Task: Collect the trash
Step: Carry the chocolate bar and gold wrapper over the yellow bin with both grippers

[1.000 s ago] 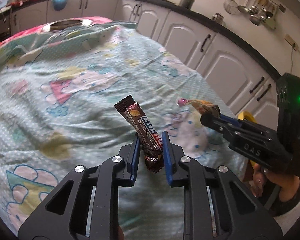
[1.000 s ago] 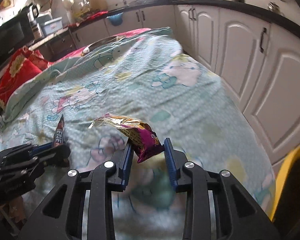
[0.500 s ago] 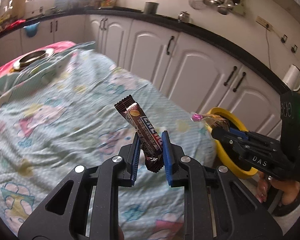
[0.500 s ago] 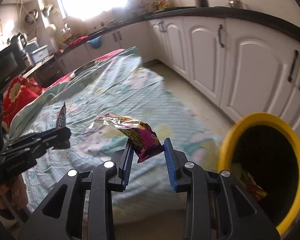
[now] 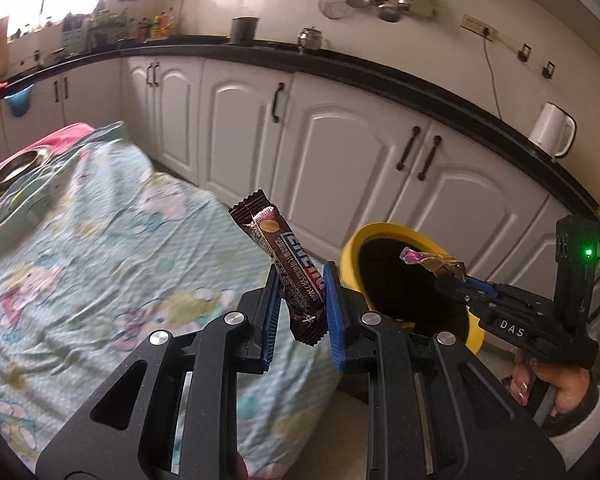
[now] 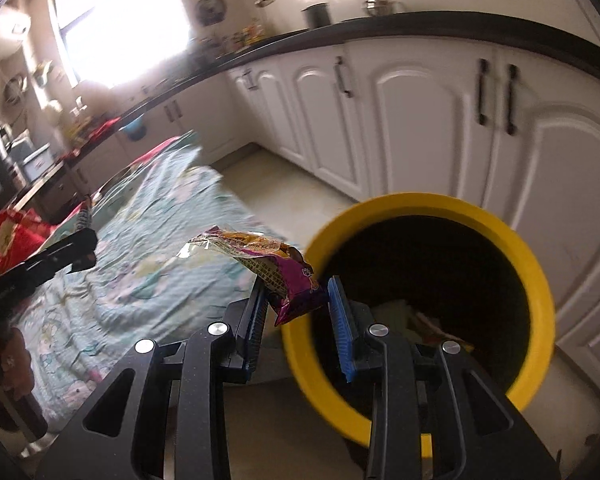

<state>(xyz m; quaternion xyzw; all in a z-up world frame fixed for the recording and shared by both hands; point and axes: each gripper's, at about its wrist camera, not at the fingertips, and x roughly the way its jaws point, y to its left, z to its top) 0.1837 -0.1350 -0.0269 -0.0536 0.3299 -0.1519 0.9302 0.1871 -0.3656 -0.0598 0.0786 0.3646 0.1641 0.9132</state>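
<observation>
Left gripper (image 5: 299, 308): blue ribbed pads closed narrow on a brown bar wrapper (image 5: 288, 272). Wrapper is glossy film with crimped zigzag ends, upright and tilted left; a blue-and-white logo band shows but the letters cannot be read. It hangs over the near right corner of the bed (image 5: 100, 264), just left of the bin (image 5: 350, 248).

Right gripper (image 6: 298, 312): blue pads clamped narrow on the purple end of a snack wrapper (image 6: 276, 268). Crinkled film, yellow-gold print, clear torn end pointing left; print is too small to read. In the left wrist view the body of this gripper (image 5: 452, 286) reads "DAS" in white, a green LED is lit on its rear block, and the wrapper tip (image 5: 432, 260) sits above the bin mouth.

Bin: round, yellow plastic rim (image 6: 420, 204), dark inside, some litter at the bottom. It stands on the floor at the bed's corner, in front of white cabinets (image 5: 340, 152) with black handles. Bed cover is mint, cartoon-printed, wrinkled cloth.
</observation>
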